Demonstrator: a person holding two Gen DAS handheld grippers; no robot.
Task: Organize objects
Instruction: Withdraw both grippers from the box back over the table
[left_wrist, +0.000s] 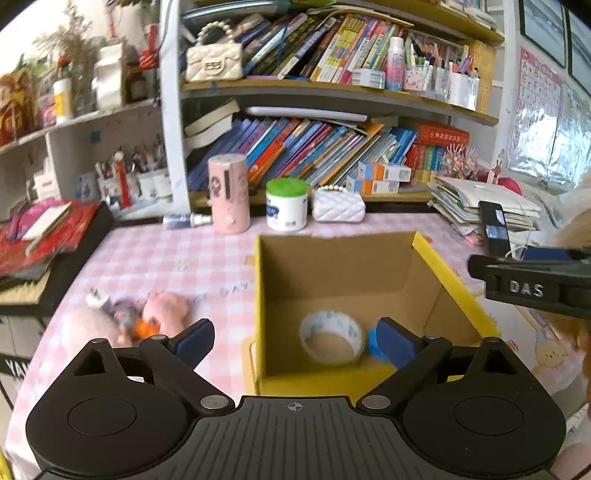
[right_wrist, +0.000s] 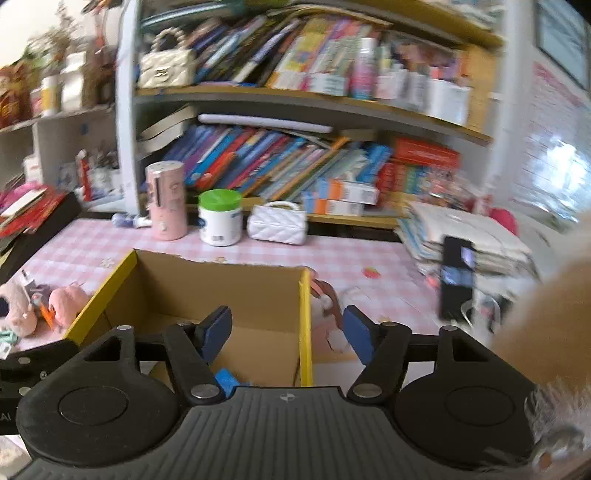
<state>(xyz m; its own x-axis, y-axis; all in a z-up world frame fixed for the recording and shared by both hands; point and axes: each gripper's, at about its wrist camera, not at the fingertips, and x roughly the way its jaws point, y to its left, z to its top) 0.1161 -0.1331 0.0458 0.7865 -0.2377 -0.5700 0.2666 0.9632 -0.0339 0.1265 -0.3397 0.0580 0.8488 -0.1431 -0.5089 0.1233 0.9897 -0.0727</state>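
Cardboard box (left_wrist: 354, 273), yellow-edged, open-topped, on pink checked tablecloth (left_wrist: 166, 258); holds tape roll (left_wrist: 331, 339) and blue item, the roll seen by left wrist only. Left gripper (left_wrist: 295, 341) and right gripper (right_wrist: 287, 332): jaws wide apart, empty. Plush toys (left_wrist: 147, 317) just beside box. Beyond: pink cylinder (left_wrist: 228, 194), green-lidded jar (left_wrist: 287, 204), quilted white purse (left_wrist: 338, 205), bookshelves.

A: Where's the box (left_wrist: 354, 295)?
B: Centre of the left wrist frame, on the table (left_wrist: 166, 258). A tape roll (left_wrist: 331, 338) lies inside it, near the lower wall.
A: And left of the box?
B: The plush toys (left_wrist: 136, 317), lower left, on the table, apart from the box.
A: Above the box?
B: A row along the table's far edge: canister (left_wrist: 228, 194), jar (left_wrist: 287, 204), purse (left_wrist: 338, 204), left to right, with a bottle (left_wrist: 186, 220) lying left of the canister. The shelf of books (left_wrist: 314, 155) is behind them.
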